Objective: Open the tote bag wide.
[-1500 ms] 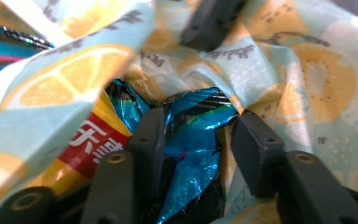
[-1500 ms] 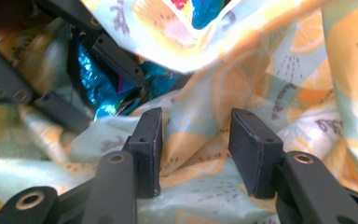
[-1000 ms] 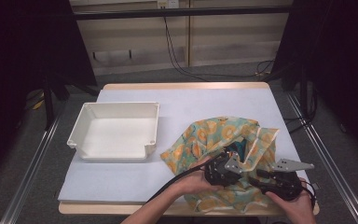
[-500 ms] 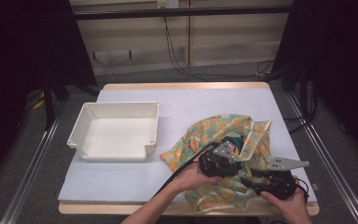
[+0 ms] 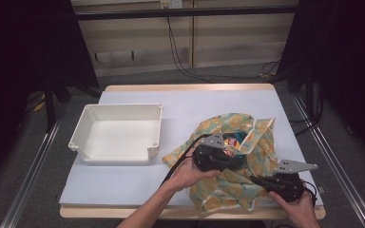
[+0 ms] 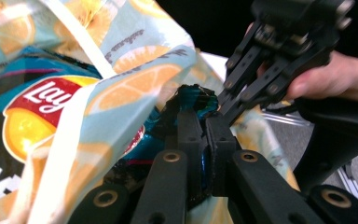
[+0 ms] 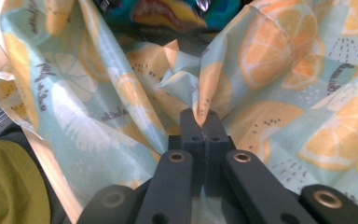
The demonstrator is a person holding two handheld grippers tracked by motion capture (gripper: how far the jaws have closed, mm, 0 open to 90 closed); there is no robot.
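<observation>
- High view: the bench (image 5: 138,183) carries a white tray (image 5: 119,133) on its left half and a lemon-print cloth bag (image 5: 228,190) on its right half, at the near edge.
- High view: the tray stands well apart from the bag, with bare bench surface between them.
- High view: the left gripper (image 5: 218,154) lies over the middle of the bag, held by the left hand (image 5: 187,173) that comes in from the near edge.
- High view: a chip bag (image 5: 230,141) shows in the mouth of the cloth bag, just beyond the left gripper.
- High view: the right gripper (image 5: 278,183) rests at the near right part of the cloth bag, held by the right hand (image 5: 297,206).
- Left gripper view: the left gripper (image 6: 204,126) has its fingers (image 6: 189,128) closed together on the dark blue crimped edge of the chip bag (image 6: 42,107).
- Left gripper view: the chip bag sits inside the cloth bag (image 6: 135,79); its red and yellow logo shows at the left, partly covered by a fold of the cloth.
- Left gripper view: the right gripper (image 6: 279,56) appears farther off at the upper right, with its tips just beside the pinched edge of the chip bag.
- Right gripper view: the right gripper (image 7: 204,121) has its fingers (image 7: 213,128) pressed fully together on a raised fold of the cloth bag (image 7: 279,74).
- Right gripper view: the chip bag (image 7: 168,11) shows at the far top edge, lying within the opening of the cloth bag.
- Right gripper view: the wooden edge of the bench (image 7: 46,158) runs along the left side, beside the cloth.
</observation>
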